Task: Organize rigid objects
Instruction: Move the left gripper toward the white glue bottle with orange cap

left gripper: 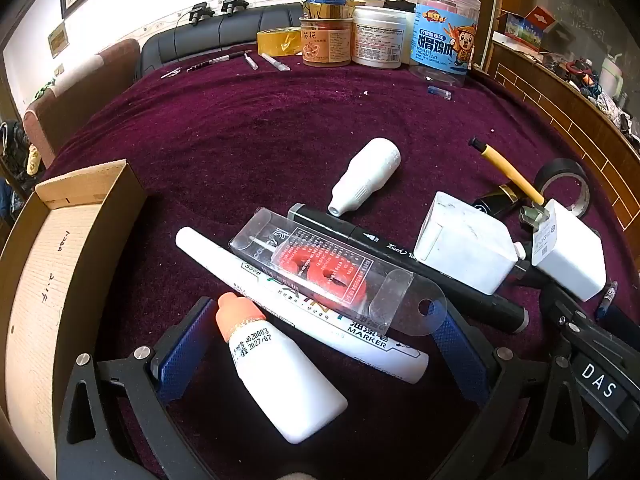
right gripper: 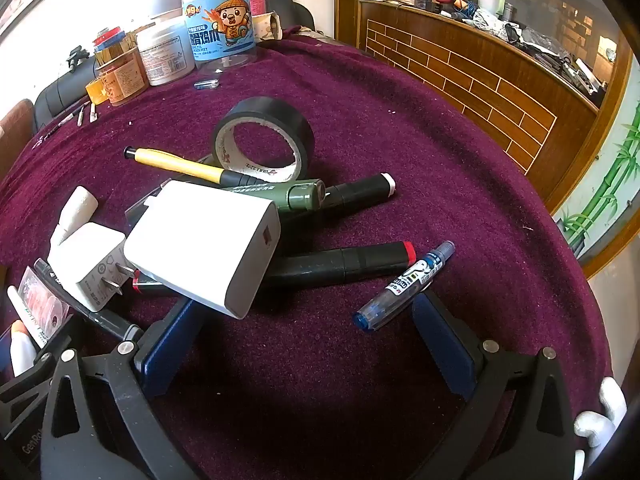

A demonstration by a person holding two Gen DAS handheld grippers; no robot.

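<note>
Hovering over the purple tabletop (left gripper: 240, 128), the left claw (left gripper: 320, 344) is held wide open with nothing pressed by its blue pads (left gripper: 182, 354). A white squeeze bottle (left gripper: 280, 376) lies between the jaws, its peach cap (left gripper: 236, 314) just beside the left pad; whether it touches cannot be told. Across it a white marker (left gripper: 304, 308) is seen, and a clear plastic packet (left gripper: 328, 272) rests on the marker, overlapping a black marker (left gripper: 404, 256). A closing grab here could catch the marker or packet along with the bottle, since everything is stacked. At the tabletop's left edge an open cardboard box (left gripper: 52, 264) waits; nothing is seen inside it. At the far edge jars are lined up, their contents mostly unreadable.

Over to the right wrist view: the right claw (right gripper: 304, 344) is also spread fully, nothing gripped. A large white charger (right gripper: 208, 248) is propped on a red-tipped black marker (right gripper: 348, 264), touching a smaller white plug (right gripper: 86, 268). A blue lead tube (right gripper: 404, 286) lies by the right pad. Behind, a black tape roll (right gripper: 264, 140) and a yellow pen (right gripper: 180, 164) are piled. A nudge to the charger could topple the heap or send pens rolling.
</note>
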